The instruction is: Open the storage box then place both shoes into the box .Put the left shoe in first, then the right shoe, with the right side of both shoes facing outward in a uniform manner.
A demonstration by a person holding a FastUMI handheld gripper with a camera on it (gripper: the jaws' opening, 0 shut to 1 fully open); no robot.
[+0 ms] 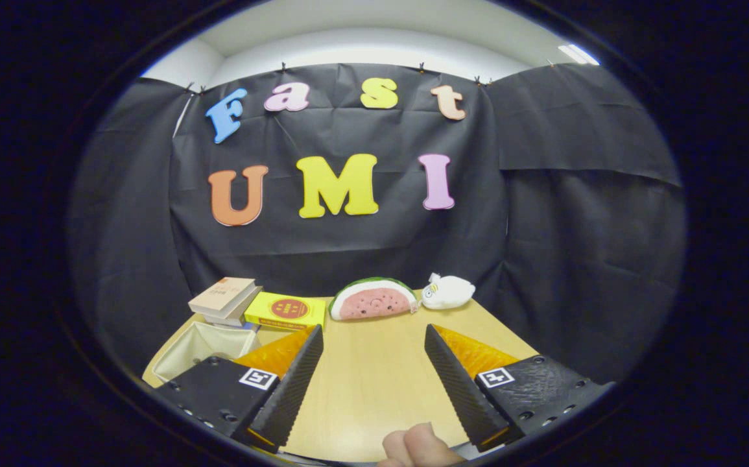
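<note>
My gripper (373, 337) is open, its two fingers spread wide above the wooden table (374, 376) with nothing between them. A pale fabric storage box (202, 347) sits to the left of the left finger, its top open and its inside showing bare; the finger's base hides its near corner. I see no shoes among the things on the table.
At the table's far side lie stacked books (225, 299), a yellow flat box (285, 310), a watermelon-slice plush (373, 299) and a white plush toy (447, 292). A person's fingertips (416, 447) show just below the fingers. Black cloth walls close in behind and to the sides.
</note>
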